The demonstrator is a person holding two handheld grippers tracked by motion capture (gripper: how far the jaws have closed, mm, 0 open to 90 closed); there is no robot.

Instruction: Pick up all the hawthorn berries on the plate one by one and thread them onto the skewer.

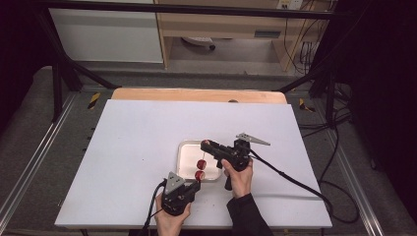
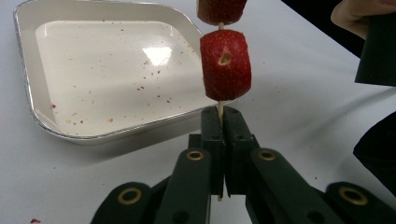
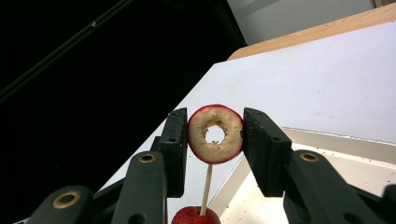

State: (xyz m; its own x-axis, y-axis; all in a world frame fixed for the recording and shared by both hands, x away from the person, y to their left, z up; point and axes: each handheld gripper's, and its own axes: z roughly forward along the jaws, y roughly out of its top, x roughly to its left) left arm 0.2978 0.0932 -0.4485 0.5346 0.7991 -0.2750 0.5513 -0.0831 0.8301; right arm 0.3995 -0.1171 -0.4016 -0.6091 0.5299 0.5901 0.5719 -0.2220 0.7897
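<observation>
My left gripper (image 2: 223, 117) is shut on the lower end of a thin wooden skewer (image 2: 220, 108) and holds it upright. Two red fruit pieces are threaded on it, the lower piece (image 2: 225, 65) just above the jaws and the upper piece (image 2: 221, 9) above that. My right gripper (image 3: 215, 140) is shut on a cored red fruit slice (image 3: 229, 135) with pale flesh and a hole through its middle. The skewer (image 3: 205, 186) rises to that slice's lower edge. In the high view the left gripper (image 1: 196, 185) is below the right gripper (image 1: 206, 145), with the threaded pieces (image 1: 200, 169) between them.
A shallow white tray (image 1: 186, 149) with a silver rim lies on the white table under the skewer; it holds only crumbs and red specks (image 2: 70, 122). A wooden strip (image 1: 196, 95) borders the table's far edge. Cables trail off to the right.
</observation>
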